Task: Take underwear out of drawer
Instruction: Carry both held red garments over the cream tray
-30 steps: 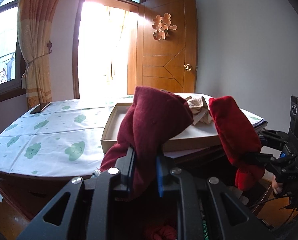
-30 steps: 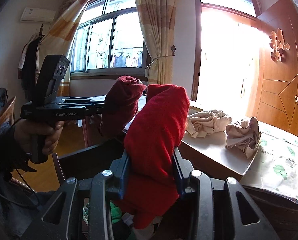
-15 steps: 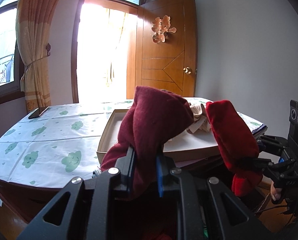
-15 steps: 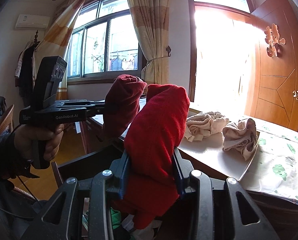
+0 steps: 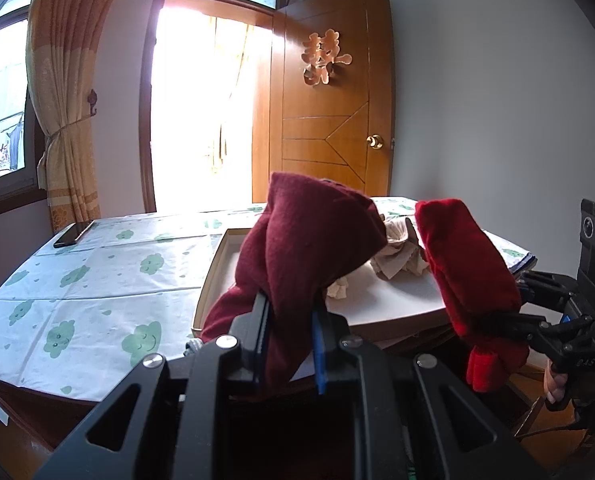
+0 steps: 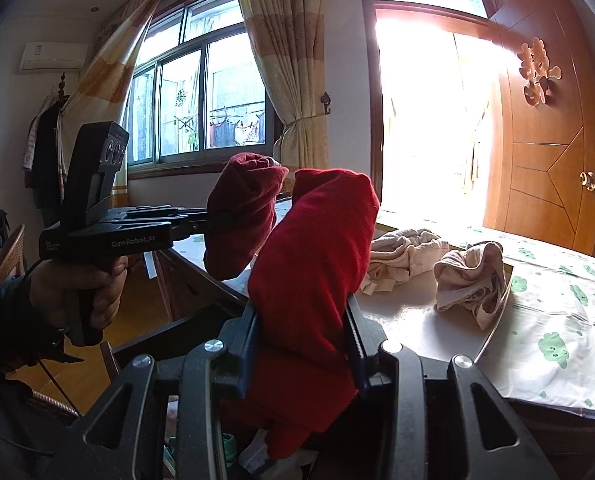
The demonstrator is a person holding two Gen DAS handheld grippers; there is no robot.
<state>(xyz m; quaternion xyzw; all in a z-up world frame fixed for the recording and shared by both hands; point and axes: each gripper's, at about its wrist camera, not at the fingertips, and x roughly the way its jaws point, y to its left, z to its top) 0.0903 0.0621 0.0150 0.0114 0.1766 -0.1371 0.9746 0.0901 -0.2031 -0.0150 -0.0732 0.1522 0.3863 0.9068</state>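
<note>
My left gripper (image 5: 291, 320) is shut on a dark red underwear (image 5: 309, 240), held up in front of the table; it also shows in the right wrist view (image 6: 245, 216). My right gripper (image 6: 303, 320) is shut on a bright red underwear (image 6: 313, 248), seen at the right of the left wrist view (image 5: 465, 264). Both garments hang above the open drawer (image 6: 201, 320), whose inside is mostly hidden. Two beige underwear pieces (image 6: 469, 276) (image 6: 401, 252) lie in a shallow cardboard tray (image 5: 217, 280) on the table.
The table carries a white cloth with green clouds (image 5: 77, 280) and a dark phone (image 5: 73, 234) at its far left. A wooden door (image 5: 329, 120), a bright doorway and curtained windows stand behind. A wicker chair (image 6: 5, 256) is at the left.
Both grippers have risen a little with their garments; the table and tray sit lower in both views. Grips are unchanged.
</note>
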